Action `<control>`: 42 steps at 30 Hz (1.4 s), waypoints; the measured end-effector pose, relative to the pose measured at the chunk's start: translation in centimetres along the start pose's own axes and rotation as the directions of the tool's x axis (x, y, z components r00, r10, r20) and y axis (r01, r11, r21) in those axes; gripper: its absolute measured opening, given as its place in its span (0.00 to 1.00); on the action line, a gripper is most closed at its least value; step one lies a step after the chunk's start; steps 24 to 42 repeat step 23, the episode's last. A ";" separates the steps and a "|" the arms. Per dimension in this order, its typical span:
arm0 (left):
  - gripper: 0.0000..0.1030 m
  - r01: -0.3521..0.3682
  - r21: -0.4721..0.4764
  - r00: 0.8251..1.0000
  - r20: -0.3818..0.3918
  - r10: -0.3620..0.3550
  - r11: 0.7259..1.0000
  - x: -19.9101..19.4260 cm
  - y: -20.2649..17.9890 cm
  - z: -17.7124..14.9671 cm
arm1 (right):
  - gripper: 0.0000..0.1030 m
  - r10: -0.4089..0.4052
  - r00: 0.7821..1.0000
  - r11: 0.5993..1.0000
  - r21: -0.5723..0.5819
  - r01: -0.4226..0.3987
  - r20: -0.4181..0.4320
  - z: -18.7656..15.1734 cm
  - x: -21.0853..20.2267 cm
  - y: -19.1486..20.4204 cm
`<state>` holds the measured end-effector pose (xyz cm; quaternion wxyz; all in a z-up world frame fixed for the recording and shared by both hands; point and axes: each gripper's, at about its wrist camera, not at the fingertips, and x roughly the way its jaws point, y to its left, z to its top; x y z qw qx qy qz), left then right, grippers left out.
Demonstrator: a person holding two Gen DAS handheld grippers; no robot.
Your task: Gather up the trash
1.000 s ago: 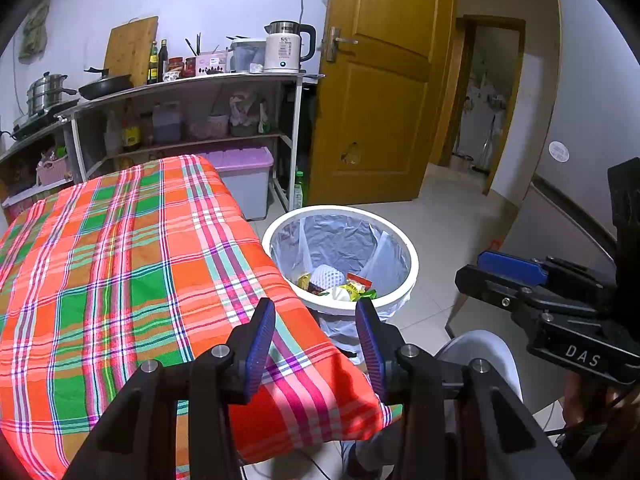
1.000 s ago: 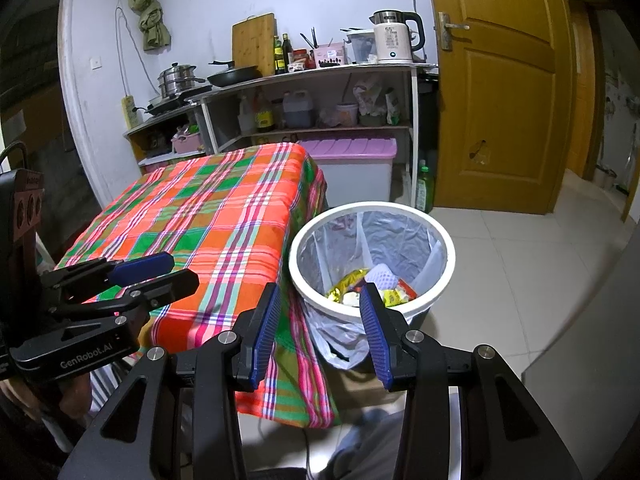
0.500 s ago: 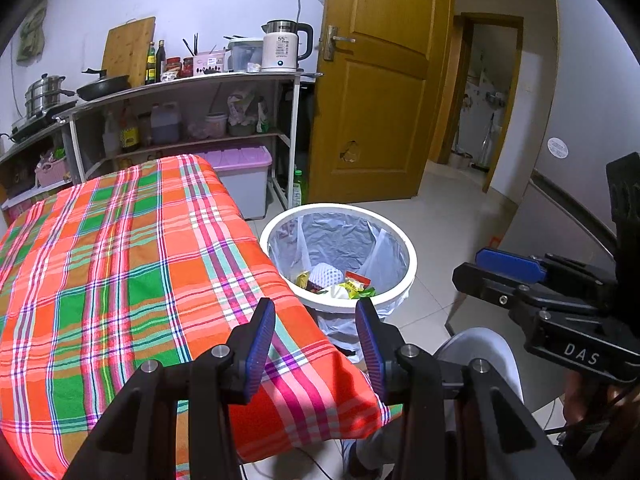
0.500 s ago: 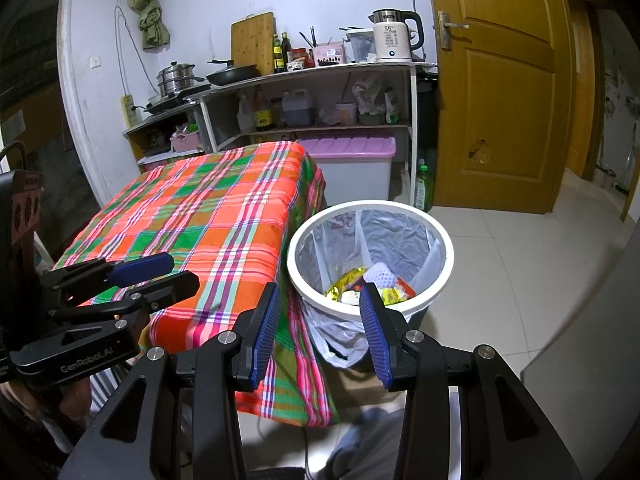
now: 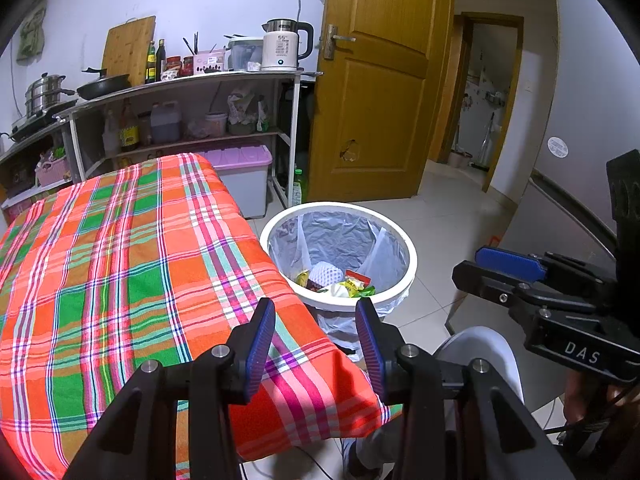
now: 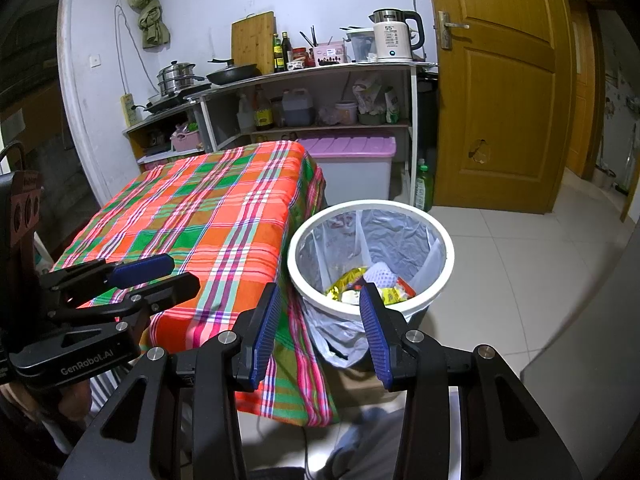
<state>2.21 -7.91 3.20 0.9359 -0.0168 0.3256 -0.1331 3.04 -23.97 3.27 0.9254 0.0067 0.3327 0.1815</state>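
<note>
Plaid-clothed table (image 5: 120, 264) beside lined bin (image 5: 338, 258) (trash inside), both grippers' jaws wide, empty

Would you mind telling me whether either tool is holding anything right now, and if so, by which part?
Nothing is held. The left tool and the right tool are both open with empty gaps, above the checked tablecloth and beside the trash bin.

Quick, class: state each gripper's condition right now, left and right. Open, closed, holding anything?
Left gripper: open, fingers apart, holding nothing.
Right gripper: open, fingers apart, holding nothing.
</note>
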 end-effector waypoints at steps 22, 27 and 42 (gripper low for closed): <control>0.40 -0.001 -0.012 1.000 0.015 0.001 1.000 -0.1 0.1 -0.1 | 0.41 -0.002 1.000 1.000 0.001 0.002 -0.003 0.0 -0.1 -0.2; 0.40 -0.002 -0.010 1.000 0.013 0.002 1.000 -0.1 0.1 -0.1 | 0.41 -0.002 1.000 1.000 0.002 0.002 -0.003 -0.1 -0.1 -0.3; 0.40 -0.002 -0.010 1.000 0.013 0.002 1.000 -0.1 0.1 -0.1 | 0.41 -0.002 1.000 1.000 0.002 0.002 -0.003 -0.1 -0.1 -0.3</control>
